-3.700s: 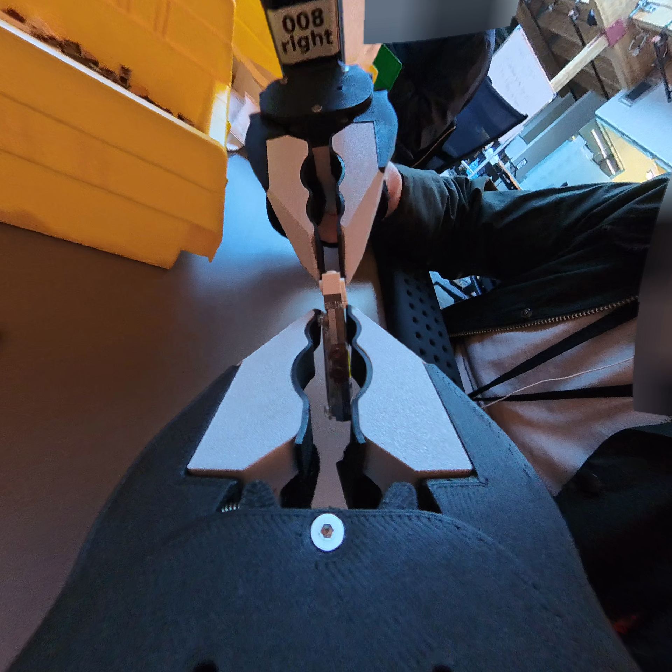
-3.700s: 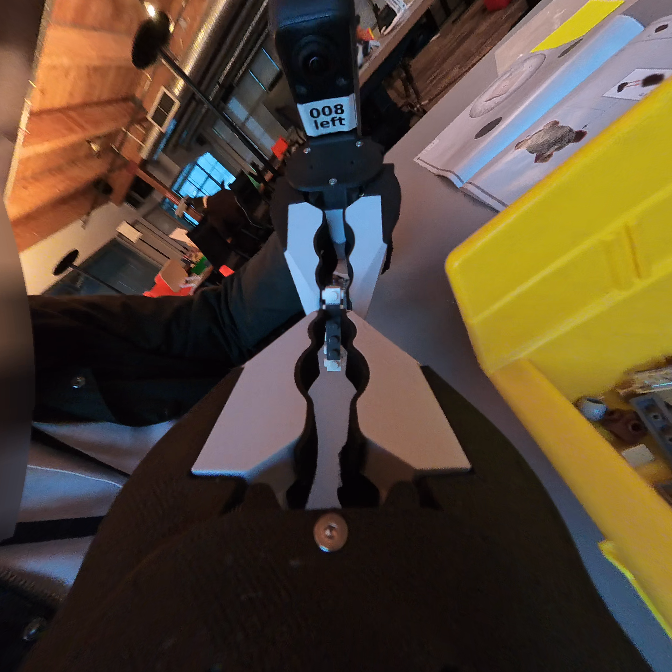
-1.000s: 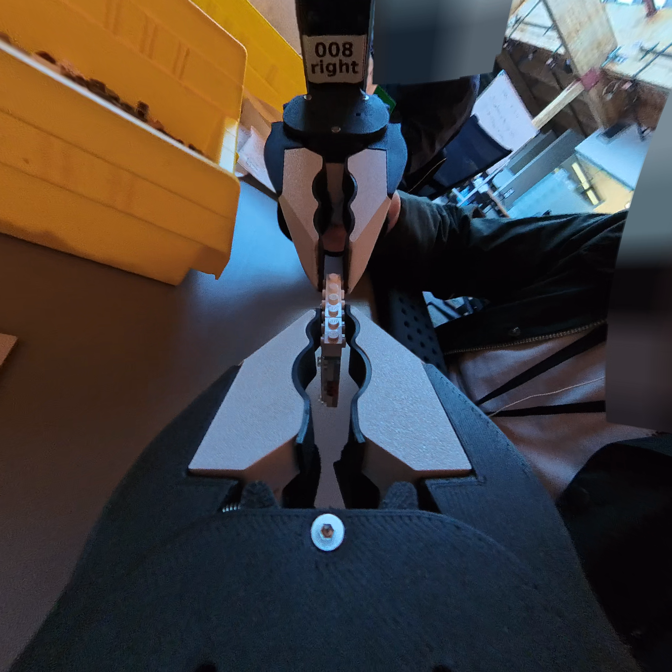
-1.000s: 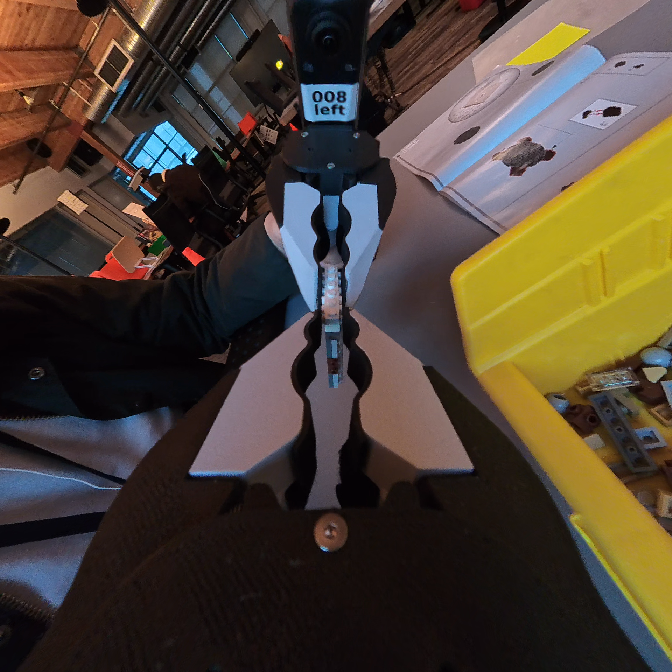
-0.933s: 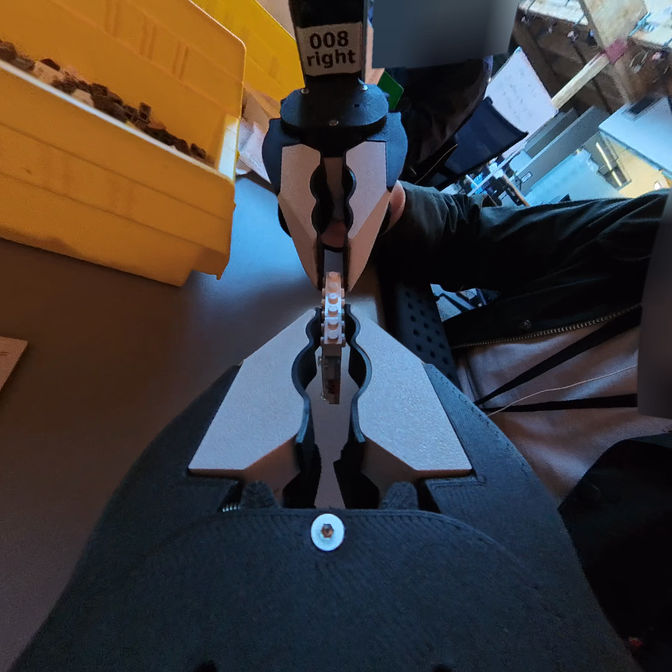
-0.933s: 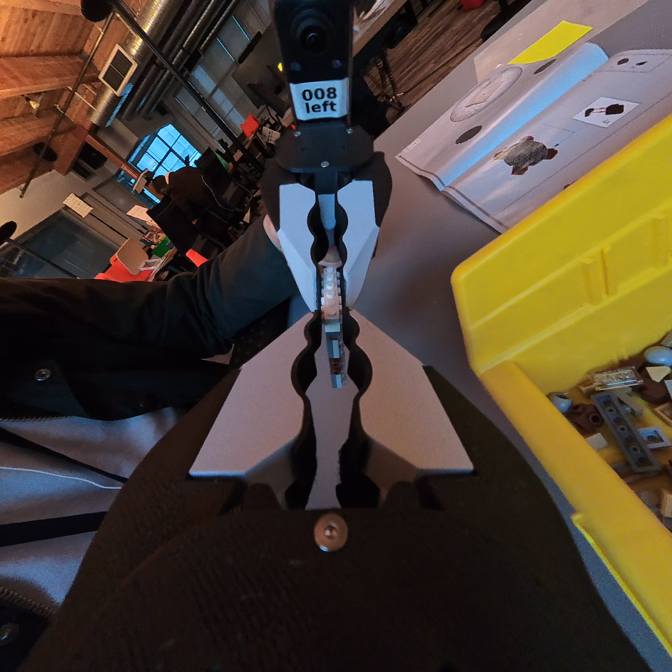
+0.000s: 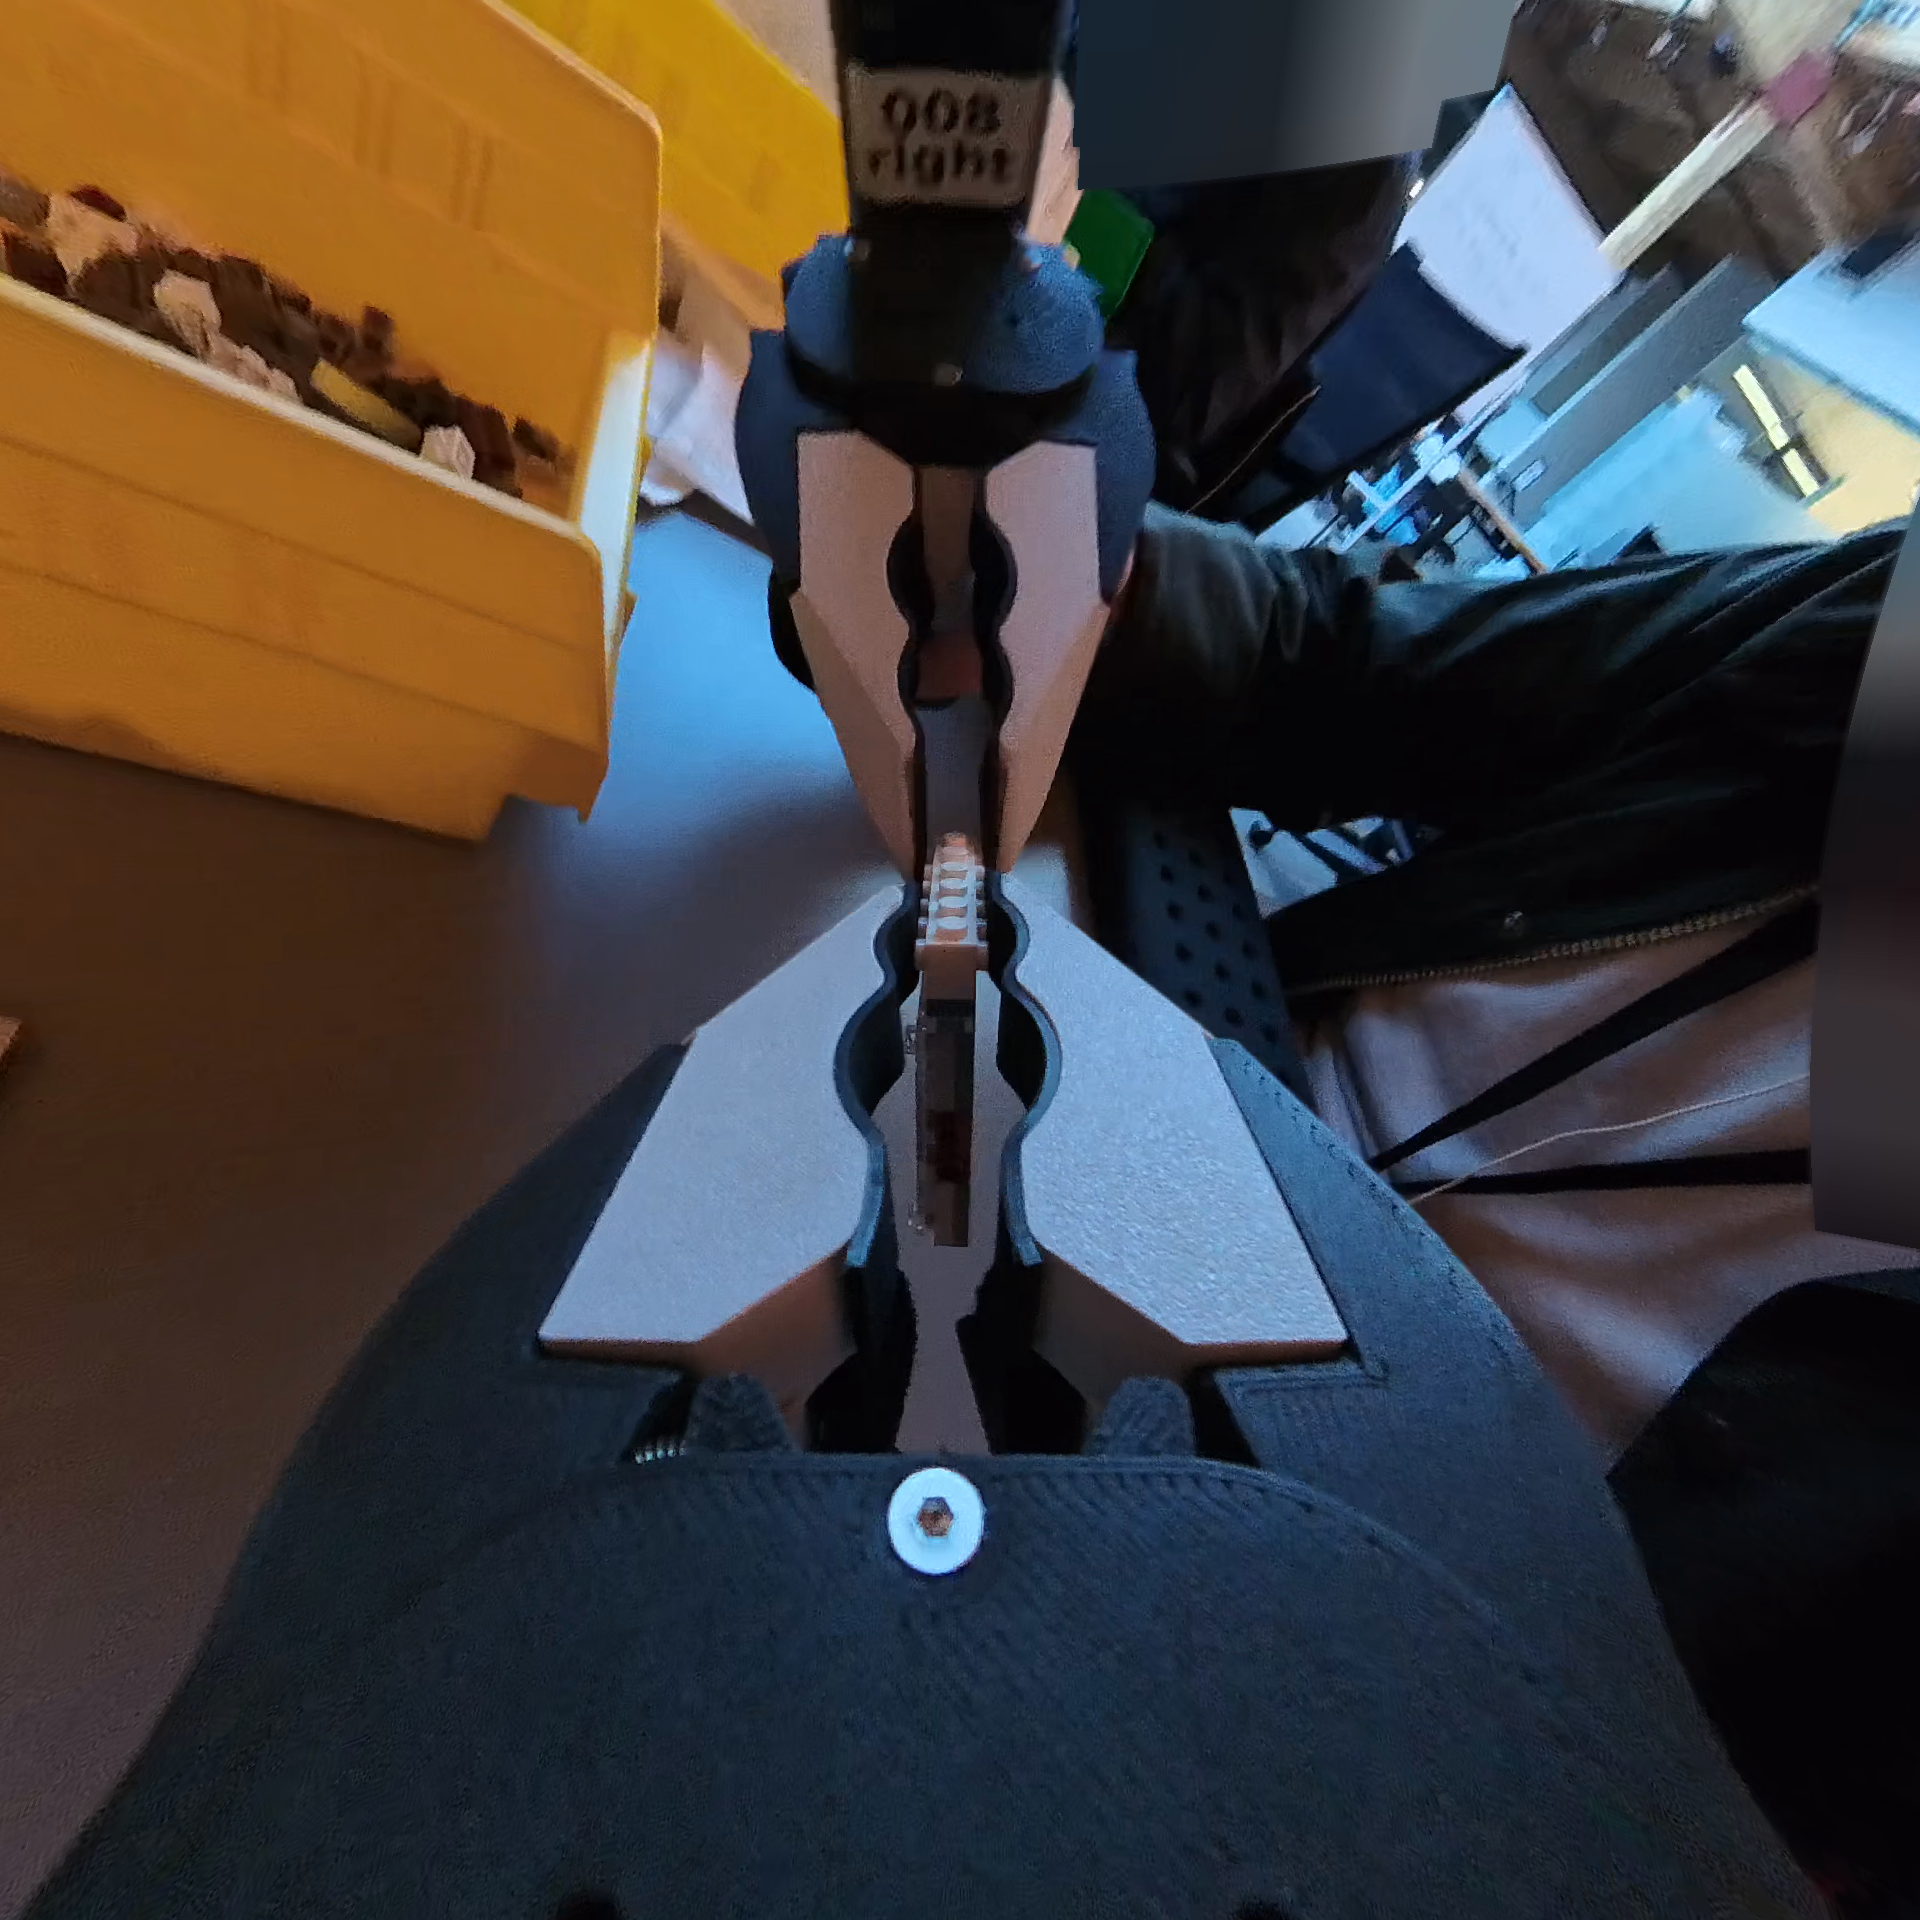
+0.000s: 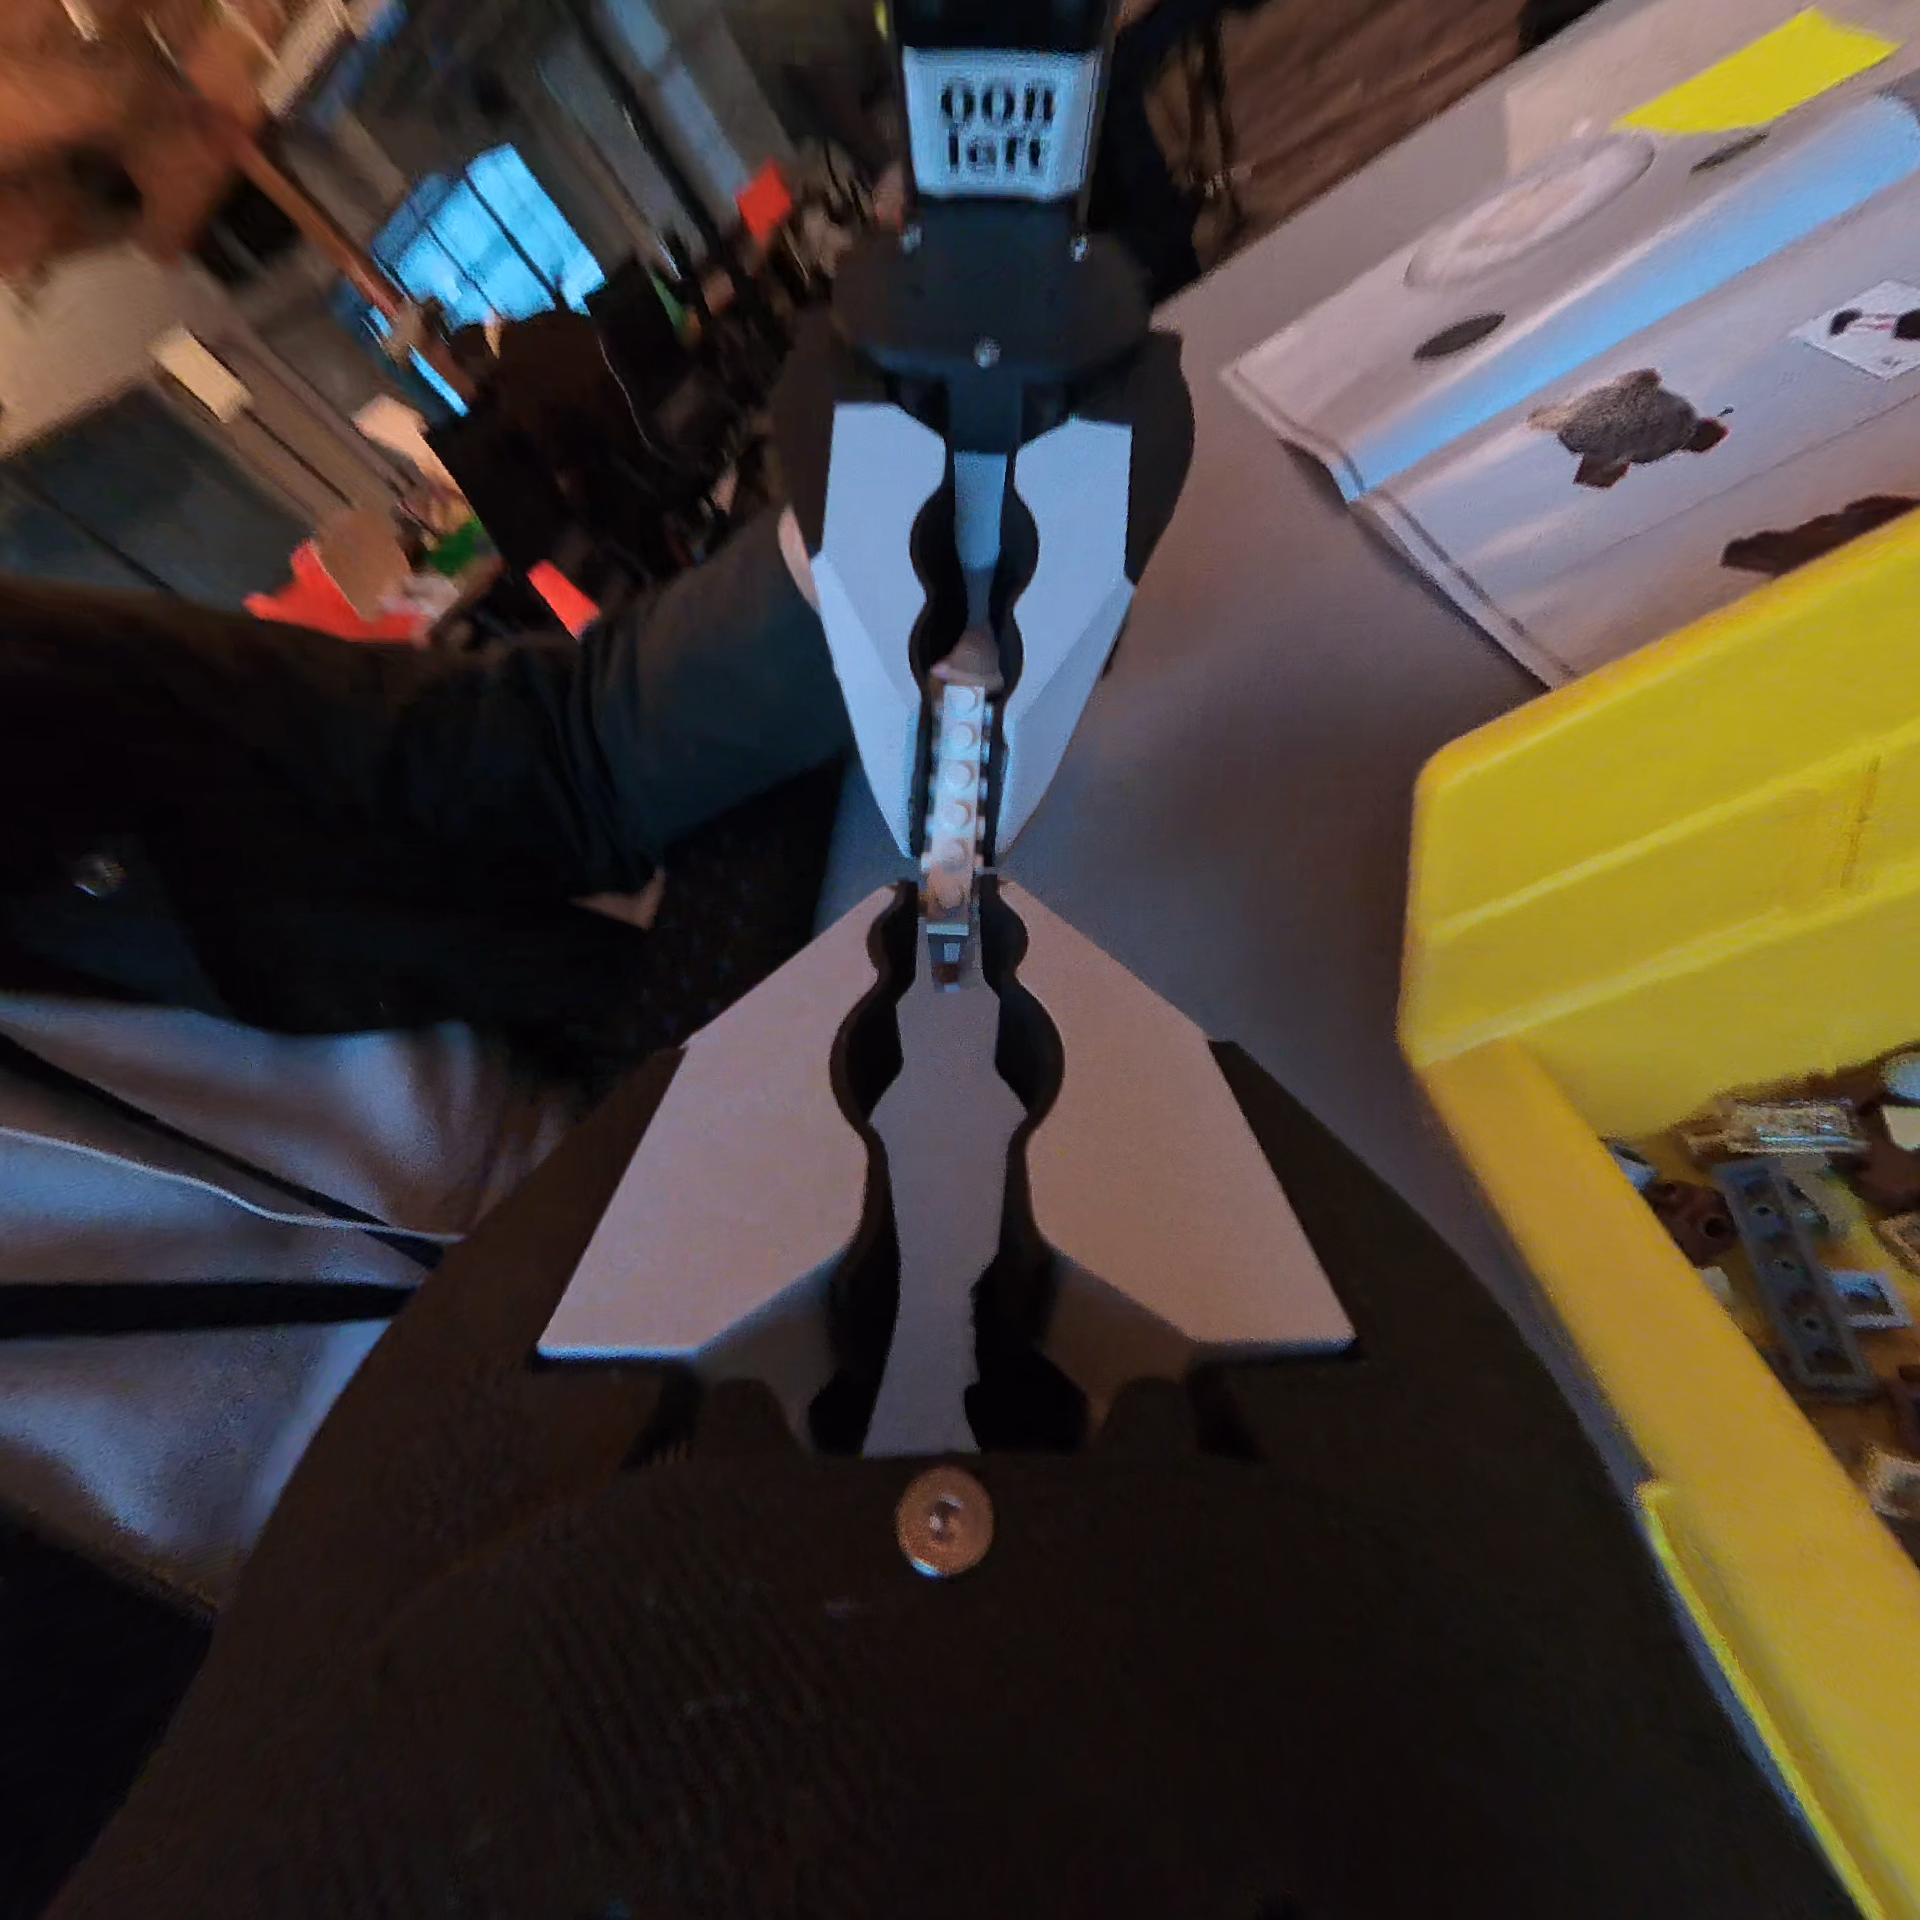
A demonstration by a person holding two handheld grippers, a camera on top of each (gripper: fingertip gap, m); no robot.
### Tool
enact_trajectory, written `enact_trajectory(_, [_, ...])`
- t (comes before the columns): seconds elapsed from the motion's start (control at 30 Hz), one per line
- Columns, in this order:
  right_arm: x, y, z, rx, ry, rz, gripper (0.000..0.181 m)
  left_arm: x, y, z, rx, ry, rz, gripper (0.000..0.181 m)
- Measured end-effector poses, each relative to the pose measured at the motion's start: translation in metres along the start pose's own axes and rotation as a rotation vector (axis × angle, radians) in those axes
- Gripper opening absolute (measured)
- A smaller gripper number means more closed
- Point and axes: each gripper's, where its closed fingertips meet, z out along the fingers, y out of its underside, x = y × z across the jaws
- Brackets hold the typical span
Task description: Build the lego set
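Note:
A small lego assembly (image 7: 948, 925) hangs in the air between my two grippers, which face each other tip to tip. It is a white studded plate on a thin grey and dark plate. My left gripper (image 7: 951, 899) is shut on it, and most of its length lies between the left fingers. My right gripper (image 8: 951, 896) is shut on the assembly's near end (image 8: 948, 940). The right wrist view shows the white studs (image 8: 958, 769) running up into the left gripper (image 8: 954, 862). The right gripper (image 7: 951, 854) comes down from above in the left wrist view.
A yellow bin (image 7: 312, 582) with brown and tan pieces stands on the grey table (image 7: 312, 1039) to the left. The right wrist view shows it at the right (image 8: 1662, 831), with an open instruction booklet (image 8: 1610, 416) behind. A person's dark sleeve (image 7: 1455, 675) is close. Less than 4 cm separates the two grippers' tips.
The assembly now sits deeper between the left fingers, and only its end stays in the right gripper's tips. Both grippers have tilted a little, and the bin's contents show more.

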Motion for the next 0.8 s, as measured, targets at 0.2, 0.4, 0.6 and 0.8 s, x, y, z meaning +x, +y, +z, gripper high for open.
enact_trajectory(0.2, [0.0,0.015,0.006,-0.089,0.041,-0.059,0.01,0.0,0.014,0.007,-0.088,-0.008,-0.003,0.01])
enact_trajectory(0.4, [0.003,0.016,0.005,-0.167,0.177,-0.307,0.009,0.002,0.013,0.005,-0.08,-0.02,0.081,0.018])
enact_trajectory(0.6, [-0.004,-0.017,-0.018,-0.192,0.734,-1.385,0.009,0.004,-0.034,-0.039,0.244,0.051,0.0,0.044])
enact_trajectory(0.8, [-0.019,-0.022,-0.01,-0.201,0.87,-1.744,0.008,0.002,-0.051,-0.063,0.403,0.102,-0.046,0.045])
